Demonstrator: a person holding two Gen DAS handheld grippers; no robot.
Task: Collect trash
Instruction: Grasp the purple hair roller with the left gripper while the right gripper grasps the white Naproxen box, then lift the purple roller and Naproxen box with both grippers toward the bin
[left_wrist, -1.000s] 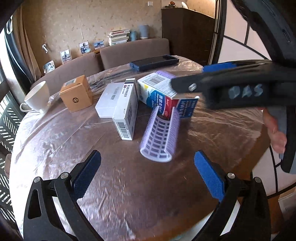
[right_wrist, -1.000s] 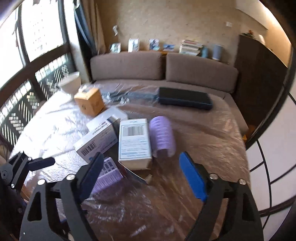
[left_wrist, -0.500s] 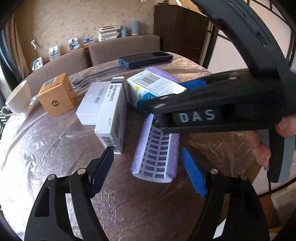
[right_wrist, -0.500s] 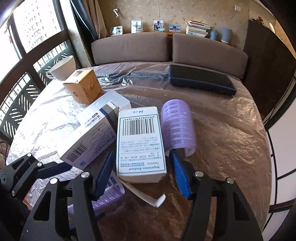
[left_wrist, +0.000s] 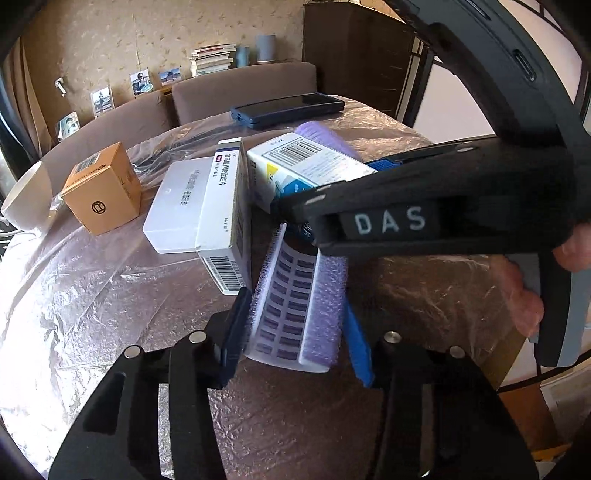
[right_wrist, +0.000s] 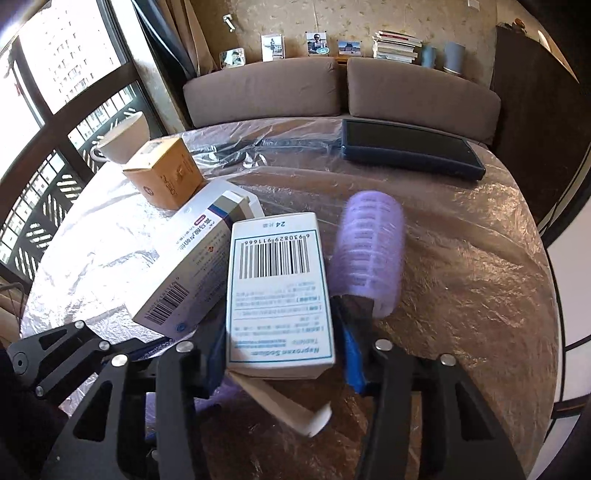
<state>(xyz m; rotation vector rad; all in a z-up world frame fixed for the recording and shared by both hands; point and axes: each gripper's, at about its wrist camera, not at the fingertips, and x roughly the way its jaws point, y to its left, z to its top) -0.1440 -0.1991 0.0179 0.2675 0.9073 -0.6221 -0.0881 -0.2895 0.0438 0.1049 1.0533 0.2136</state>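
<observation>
Two sets of fingers pinch: left (left_wrist: 295, 328) purple roller (left_wrist: 295, 314), right (right_wrist: 280, 354) "Naproxen Sodium" box (right_wrist: 277, 295).

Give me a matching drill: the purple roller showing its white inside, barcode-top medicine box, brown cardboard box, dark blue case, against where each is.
1 purple roller showing its white inside
2 barcode-top medicine box
3 brown cardboard box
4 dark blue case

a beside the white cup
b between the right gripper's fingers
c at the table's far edge
d between the left gripper's fingers

Pairs: 1-d, 2-b, 3-a, 4-c. Both grippers' jaws have just been closing on them.
</observation>
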